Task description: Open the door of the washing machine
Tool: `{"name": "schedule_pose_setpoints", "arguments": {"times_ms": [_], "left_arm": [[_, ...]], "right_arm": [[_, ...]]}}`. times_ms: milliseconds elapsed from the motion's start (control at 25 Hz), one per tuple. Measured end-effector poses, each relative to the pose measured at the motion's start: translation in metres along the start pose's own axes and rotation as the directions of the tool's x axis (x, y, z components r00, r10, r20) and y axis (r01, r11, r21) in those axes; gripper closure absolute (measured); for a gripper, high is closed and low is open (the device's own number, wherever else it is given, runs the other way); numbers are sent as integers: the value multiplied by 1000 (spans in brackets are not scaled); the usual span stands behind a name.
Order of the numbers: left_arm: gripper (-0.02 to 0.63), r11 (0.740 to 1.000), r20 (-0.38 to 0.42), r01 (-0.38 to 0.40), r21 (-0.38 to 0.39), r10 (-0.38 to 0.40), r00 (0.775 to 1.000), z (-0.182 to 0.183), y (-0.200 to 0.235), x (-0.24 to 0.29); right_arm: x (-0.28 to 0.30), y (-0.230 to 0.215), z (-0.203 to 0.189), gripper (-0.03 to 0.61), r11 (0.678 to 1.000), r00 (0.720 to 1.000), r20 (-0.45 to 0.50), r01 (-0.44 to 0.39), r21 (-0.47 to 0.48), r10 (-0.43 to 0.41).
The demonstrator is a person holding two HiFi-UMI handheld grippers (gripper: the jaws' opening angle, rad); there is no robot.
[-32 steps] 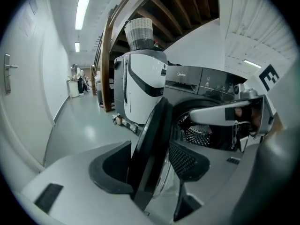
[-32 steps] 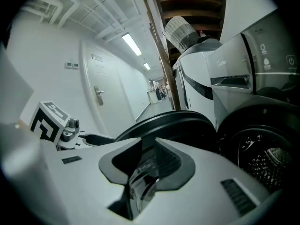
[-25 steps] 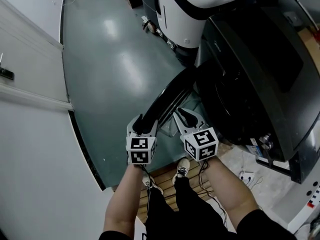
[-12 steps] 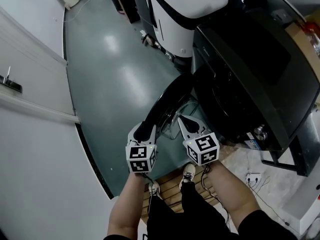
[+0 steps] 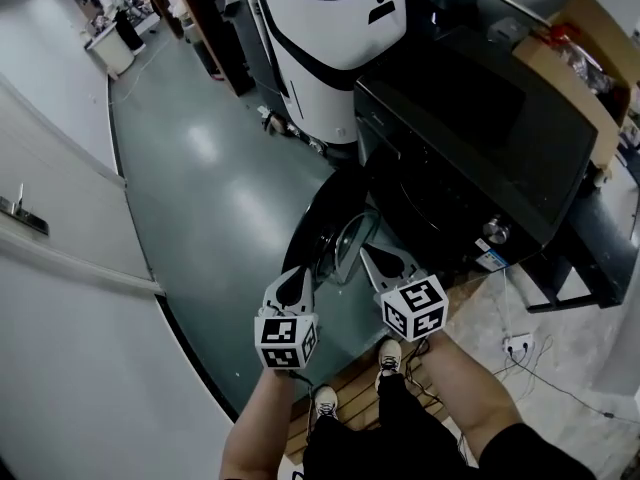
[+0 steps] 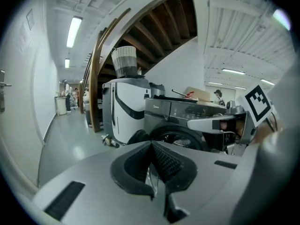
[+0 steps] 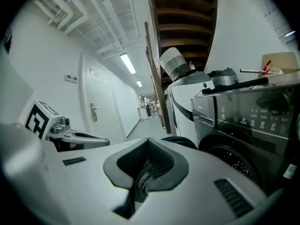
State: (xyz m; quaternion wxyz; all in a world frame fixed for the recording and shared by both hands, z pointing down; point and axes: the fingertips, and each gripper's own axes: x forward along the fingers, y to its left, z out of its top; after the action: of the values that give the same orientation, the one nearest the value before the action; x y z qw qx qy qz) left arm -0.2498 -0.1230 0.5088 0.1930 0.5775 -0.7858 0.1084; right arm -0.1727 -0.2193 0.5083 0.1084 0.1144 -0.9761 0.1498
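- Grey-green floor runs down a long white corridor. The dark washing machine stands at the right of the head view, next to a tall white machine. I stand on a wooden pallet in front of it.
- Its door is already swung wide open. It stands out from the drum mouth towards me, with the free edge near my two grippers and the far edge at the machine.
- Left gripper: its fingers are pressed together with nothing between them. They sit just short of the door's near edge and are not touching it, as far as I can see.
- Right gripper: its fingers are likewise closed on nothing and point at the machine's front beside the door.
- I judge the door to be a rigid, fairly heavy ring around a glass bowl. It won't flex, and it moves only in an arc about its hinge, so any pull has to follow that arc.
- That glass looks smooth and slippery and could chip, so I would keep off it.
- Best hold, I think, is the dark rim at the free edge, farthest from the hinge, where the least force turns it. A pinch across the rim's thickness should do.
- With the door standing open, the task looks done.
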Motion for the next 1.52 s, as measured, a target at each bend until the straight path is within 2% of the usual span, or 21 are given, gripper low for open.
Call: {"name": "schedule_pose_setpoints", "arguments": {"times_ms": [160,360,600,840,1040,1320,1520], "left_arm": [[595,996,31,90,18,-90,995,5,-12,-36],[595,978,64,206,44,-208,976,8,-25,-84],[595,939,68,332,90,-339,938,-4,-45,-139],[595,884,61,444,148,-456,888,-12,-70,-188],[595,842,48,514,162,-527,848,-22,-83,-216],[595,816,36,560,142,-569,821,-42,-102,-239],[595,807,2,575,131,-580,814,-60,-112,-239]], "right_arm": [[-41,25,6,561,996,996,31,87,-18,-87],[-97,62,12,561,978,976,78,206,-40,-203],[-167,102,2,561,935,931,115,353,-31,-348],[-232,132,-8,561,881,871,151,472,11,-468],[-268,150,-18,561,845,830,165,533,51,-533],[-300,168,-34,561,818,806,144,572,55,-574],[-304,172,-52,561,813,804,121,580,59,-582]]}}
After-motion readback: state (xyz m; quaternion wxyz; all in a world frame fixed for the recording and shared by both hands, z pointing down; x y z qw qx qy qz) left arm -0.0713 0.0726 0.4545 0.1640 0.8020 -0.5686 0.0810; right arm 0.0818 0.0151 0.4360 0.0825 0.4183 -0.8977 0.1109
